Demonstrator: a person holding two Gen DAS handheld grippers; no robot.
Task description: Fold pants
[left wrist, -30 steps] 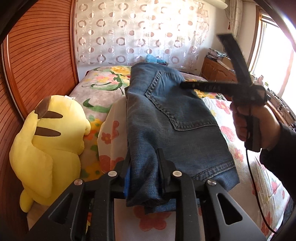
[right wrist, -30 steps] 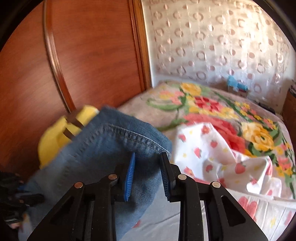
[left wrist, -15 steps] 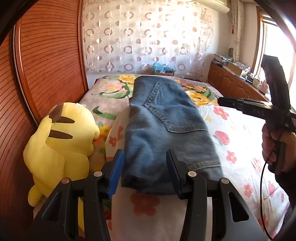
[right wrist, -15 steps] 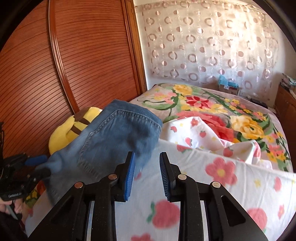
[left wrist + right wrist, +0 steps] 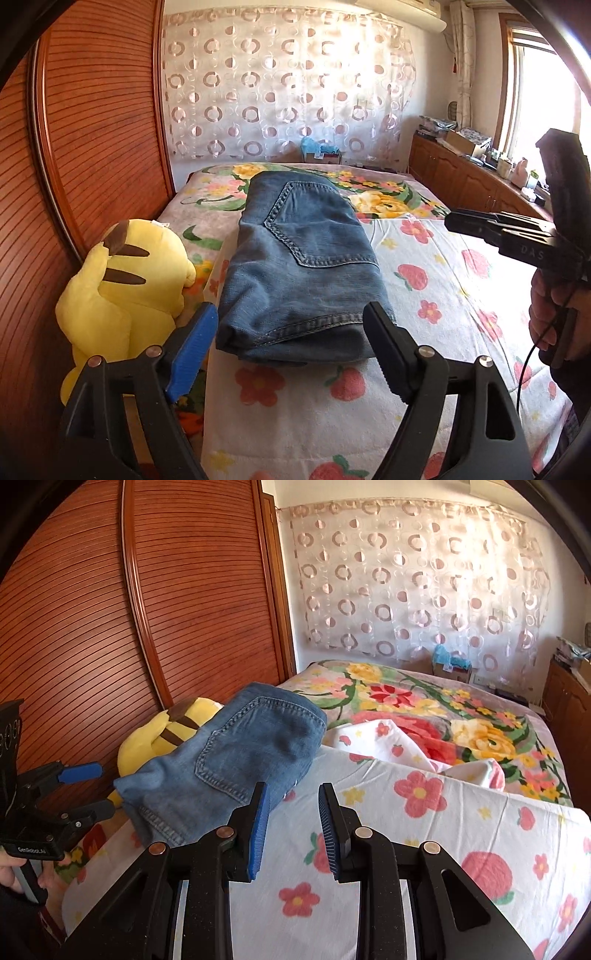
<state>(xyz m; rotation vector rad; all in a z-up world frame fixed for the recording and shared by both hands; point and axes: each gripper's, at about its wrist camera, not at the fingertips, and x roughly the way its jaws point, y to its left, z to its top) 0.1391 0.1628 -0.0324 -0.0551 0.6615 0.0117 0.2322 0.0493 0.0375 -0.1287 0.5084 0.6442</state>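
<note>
Here, nearest to me, my left gripper [image 5: 288, 347] hung just above the strawberry-print sheet [image 5: 295, 413], its fingers [image 5: 192, 343] spread wide apart with nothing between them; the blue pad sat on the left finger and the black finger stood off to the right. My right gripper [image 5: 291, 827] was held over the same sheet [image 5: 461, 834] farther along the bed, its two blue-padded fingers [image 5: 260, 819] parted by a moderate gap and likewise holding nothing. Just beyond the left fingers lay the folded jeans [image 5: 299, 266], resting flat on the sheet near the bed's left edge, a back pocket facing up and the hems stacked at the near end; neither gripper touched them. From the right wrist view the jeans [image 5: 225, 760] sat left of my fingers, with the left gripper [image 5: 83, 794] visible at the far left beside them. A yellow plush toy [image 5: 125, 280] sat just beside the jeans, between them and the slatted wooden wardrobe [image 5: 92, 129]. Past the jeans the sheet gave way to a flowered blanket [image 5: 424, 705], and behind the bed hung a sheer curtain with ring patterns [image 5: 288, 88]. Wooden cabinets [image 5: 461, 181] ran along the right wall under the window.
</note>
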